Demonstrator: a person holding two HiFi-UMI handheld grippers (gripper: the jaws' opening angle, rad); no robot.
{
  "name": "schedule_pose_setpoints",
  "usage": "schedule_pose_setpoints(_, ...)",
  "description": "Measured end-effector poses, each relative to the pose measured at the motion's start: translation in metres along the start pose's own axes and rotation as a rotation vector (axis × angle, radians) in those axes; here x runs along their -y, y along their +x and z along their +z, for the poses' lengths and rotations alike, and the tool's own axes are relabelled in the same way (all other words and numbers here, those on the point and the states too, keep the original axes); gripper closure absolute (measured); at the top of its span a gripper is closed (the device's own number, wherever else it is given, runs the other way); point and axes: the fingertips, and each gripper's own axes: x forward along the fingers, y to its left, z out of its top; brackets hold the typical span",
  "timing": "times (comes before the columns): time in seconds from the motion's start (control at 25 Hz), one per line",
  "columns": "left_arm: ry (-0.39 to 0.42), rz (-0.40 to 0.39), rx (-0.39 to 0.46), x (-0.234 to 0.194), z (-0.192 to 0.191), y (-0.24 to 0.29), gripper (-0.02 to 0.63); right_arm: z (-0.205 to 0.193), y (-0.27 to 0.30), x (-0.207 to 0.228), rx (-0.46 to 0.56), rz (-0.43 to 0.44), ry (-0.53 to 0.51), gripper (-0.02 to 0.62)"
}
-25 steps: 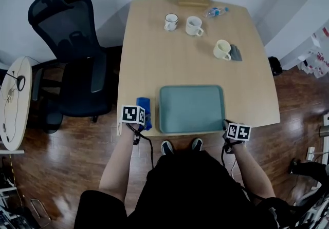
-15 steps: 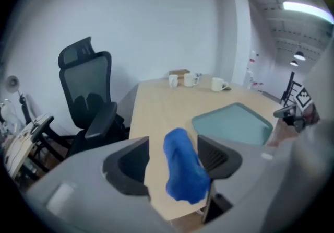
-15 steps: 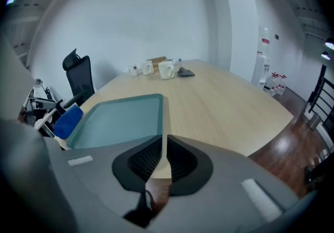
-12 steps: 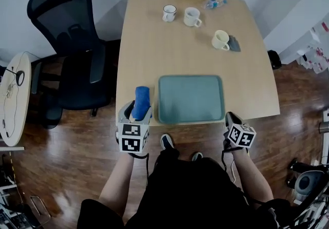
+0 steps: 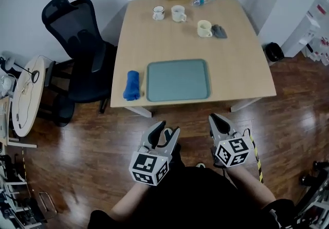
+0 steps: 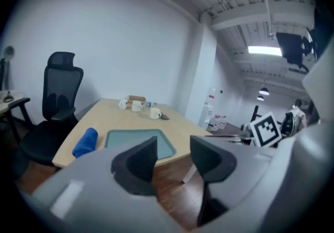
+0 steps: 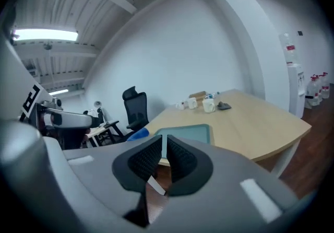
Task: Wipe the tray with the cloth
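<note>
- Wiping is not under way at this moment: neither gripper is at the table [image 5: 241, 58], and both hang over the floor [image 5: 103, 140], well short of its near edge.
- Cloth [image 5: 132, 85], blue and rolled up, lies on the table just beside the left edge of the tray [image 5: 178, 79]; nothing holds it.
- Tray sits near the table's front edge, flat and bare. No dirt, streak or wet patch shows on it from here.
- Left gripper [image 5: 165, 131]: jaws apart and closing, with nothing between them but floor and the far table.
- Right gripper [image 5: 216, 122]: jaws drawn almost together, only a thin slit between the pads, and nothing in it.
- My reading: the pictures alone cannot say whether the tray is already wiped or not yet touched. If it is untouched, everything is left: reach the table, take the cloth, pass it over the tray.
- Writing: none can be read. The left cube [image 5: 149, 167] and right cube [image 5: 234, 152] carry black-and-white square markers, not letters.
- The mugs [image 5: 178, 13] and the bottle [image 5: 201, 1] at the far end are too small for any print or brand to be made out.
</note>
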Motion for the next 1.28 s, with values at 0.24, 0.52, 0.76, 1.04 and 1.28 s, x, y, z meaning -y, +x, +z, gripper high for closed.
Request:
schedule_pose_setpoints(0.24,0.069,-0.017,0.014,0.097,-0.018,-0.045,0.413,-0.006,-0.105,-0.015,0.088,0.032,0.008,0.563)
schedule_pose_setpoints(0.52,0.076,-0.013,0.060,0.120,-0.015,-0.073,0.420,0.021,-0.155,-0.046,0.186,0.060,-0.069,0.571)
schedule_pose_setpoints(0.76,0.063,-0.028,0.074,0.112,-0.022,-0.098,0.420,0.017,-0.155,-0.085,0.165,0.095,-0.105,0.569)
schedule_pose_setpoints(1.04,0.044,0.012,0.096,0.081,-0.039,-0.132,0.420,0.000,-0.150,-0.131,0.114,0.138,-0.164,0.581)
schedule_pose_setpoints(1.28,0.077,-0.009,0.095,0.077,-0.048,-0.148,0.422,-0.007,-0.147,-0.158,0.107,0.148,-0.204,0.588)
